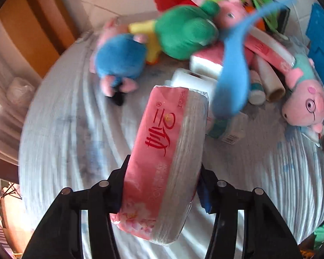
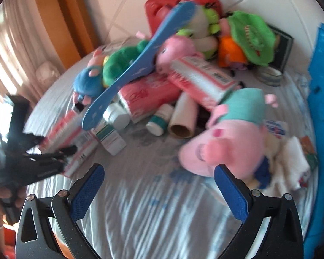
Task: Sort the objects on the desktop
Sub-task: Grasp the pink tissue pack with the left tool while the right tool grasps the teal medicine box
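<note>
Gripping a pink tissue pack [image 1: 164,161], the left gripper [image 1: 163,185] has its jaws pinched on the pack's near end, both sides pressed against the wrapper. Pack is tilted, running from the jaws away toward the far pile, red print on the pink face, white folded edge on its right. It sits over a white striped cloth [image 1: 60,133] covering the surface; can't tell whether its underside touches the cloth.

Right gripper [image 2: 158,173] has jaws spread wide, blue pads [image 2: 87,192] apart, nothing between them, only cloth [image 2: 153,211] below. In the right wrist view the left gripper [image 2: 54,153] shows at the left edge, blurred, with a hand [image 2: 2,198] on its handle.

Far side, a heap of stuff:
- blue plush [image 1: 118,62] at left, green plush [image 1: 183,32] just right of it, pink plush [image 1: 231,10] further right
- blue fan-like paddle [image 2: 138,69] lying tilted across the heap
- second pink tissue pack [image 2: 149,92] under the paddle, long pink box [image 2: 203,77] lying across it
- white bottles [image 2: 116,116] and a cardboard tube [image 2: 181,116] on the near side of the heap
- white-green carton [image 2: 110,138] near the bottles
- red basket [image 2: 183,2] against the far wall
- pig plush in teal [image 2: 233,129] on the right, close to the right gripper's right finger
- blue bin [image 2: 321,86] at the right edge

Both views are motion-blurred.
</note>
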Motion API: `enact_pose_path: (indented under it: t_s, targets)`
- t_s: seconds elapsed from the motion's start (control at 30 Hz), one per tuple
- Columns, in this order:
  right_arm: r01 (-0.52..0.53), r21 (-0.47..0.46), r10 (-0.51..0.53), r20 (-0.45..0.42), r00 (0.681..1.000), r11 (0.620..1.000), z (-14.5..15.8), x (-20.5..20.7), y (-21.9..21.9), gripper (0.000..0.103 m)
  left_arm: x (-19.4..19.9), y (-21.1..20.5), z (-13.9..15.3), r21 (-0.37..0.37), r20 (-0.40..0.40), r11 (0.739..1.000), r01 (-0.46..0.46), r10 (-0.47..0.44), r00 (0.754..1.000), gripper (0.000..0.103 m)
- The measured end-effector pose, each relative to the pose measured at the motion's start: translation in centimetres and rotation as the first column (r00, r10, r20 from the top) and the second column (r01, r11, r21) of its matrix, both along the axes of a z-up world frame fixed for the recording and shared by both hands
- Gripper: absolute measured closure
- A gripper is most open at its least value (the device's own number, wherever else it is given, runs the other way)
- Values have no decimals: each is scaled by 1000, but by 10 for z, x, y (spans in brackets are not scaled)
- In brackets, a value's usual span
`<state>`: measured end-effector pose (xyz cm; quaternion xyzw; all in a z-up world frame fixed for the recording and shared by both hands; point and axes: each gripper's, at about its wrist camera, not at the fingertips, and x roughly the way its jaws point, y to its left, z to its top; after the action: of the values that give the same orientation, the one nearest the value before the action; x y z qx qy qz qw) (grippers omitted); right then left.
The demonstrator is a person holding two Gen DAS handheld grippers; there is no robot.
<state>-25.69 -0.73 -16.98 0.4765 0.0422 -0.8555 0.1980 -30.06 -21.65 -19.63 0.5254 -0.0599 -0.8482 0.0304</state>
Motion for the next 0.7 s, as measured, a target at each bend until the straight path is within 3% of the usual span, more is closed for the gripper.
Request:
enact_pose_path:
  t_s: [0.1, 0.2, 0.3, 0.37, 0.4, 0.5, 0.7]
  targets:
    - [-57, -4, 57, 18, 998, 998, -19, -11, -36, 0, 9, -24, 12, -62, -32, 997, -55, 53, 998, 51]
    - [-105, -6, 105, 29, 994, 994, -38, -22, -68, 3, 12, -35, 7, -51, -4, 995, -80, 80, 997, 51]
    - [-126, -9, 126, 43, 991, 992, -55, -35, -93, 22, 11, -39, 0, -19, 9, 996, -89, 89, 996, 51]
    - [-133, -2, 133, 55, 990, 991, -66, -42, -105, 30, 12, -37, -3, -9, 6, 997, -83, 83, 997, 51]
    - [-137, 5, 136, 58, 989, 991, -70, -43, -109, 51, 12, -35, -2, -3, 1, 997, -73, 73, 997, 51]
    - [-152, 11, 150, 75, 986, 988, -74, -41, -115, 61, 10, -28, 2, 12, -18, 999, -41, 41, 999, 51]
    - [-93, -49, 96, 75, 993, 994, -44, -14, -91, 62, 23, -15, 32, 39, -84, 999, 20, -16, 996, 51]
